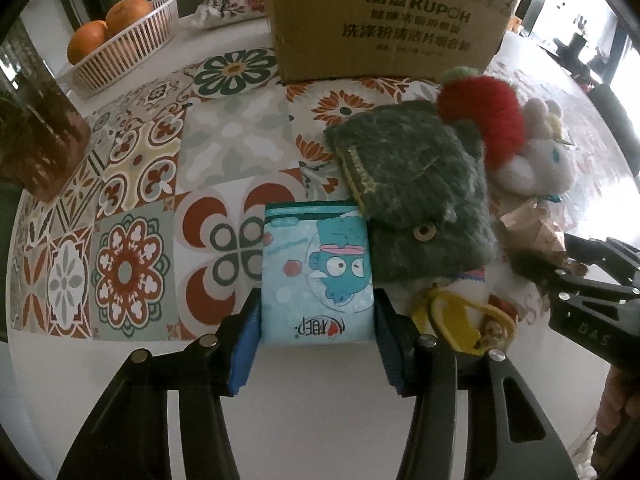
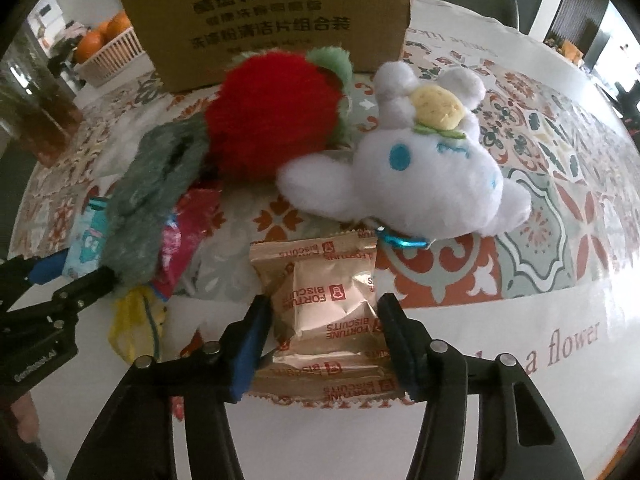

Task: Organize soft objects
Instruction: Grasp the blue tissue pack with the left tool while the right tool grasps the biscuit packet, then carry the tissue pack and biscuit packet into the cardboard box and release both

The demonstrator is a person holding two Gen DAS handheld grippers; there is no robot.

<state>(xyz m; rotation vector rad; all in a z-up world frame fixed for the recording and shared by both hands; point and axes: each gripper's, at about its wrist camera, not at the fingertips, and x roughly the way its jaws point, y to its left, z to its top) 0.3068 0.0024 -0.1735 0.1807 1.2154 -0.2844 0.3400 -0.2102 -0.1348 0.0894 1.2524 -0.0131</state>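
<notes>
The left claw (image 1: 318, 320) grips a blue cartoon pouch (image 1: 318, 272) on the counter (image 1: 320, 400), bare cloth to its left. The right claw (image 2: 324, 336) grips a "FORTUNE BISCUITS" packet (image 2: 320, 300) below the white plush (image 2: 408, 176), open cloth reading "a flower" rightward. A "KUPOH" box (image 2: 272, 20) stands behind.

Bright windows (image 1: 624, 72) light a table under a tile-patterned cloth (image 1: 132, 184).

Patterned tablecloth (image 1: 224, 140) under cardboard box (image 1: 384, 20), fruit basket (image 1: 120, 56), plush toys (image 2: 420, 172).
</notes>
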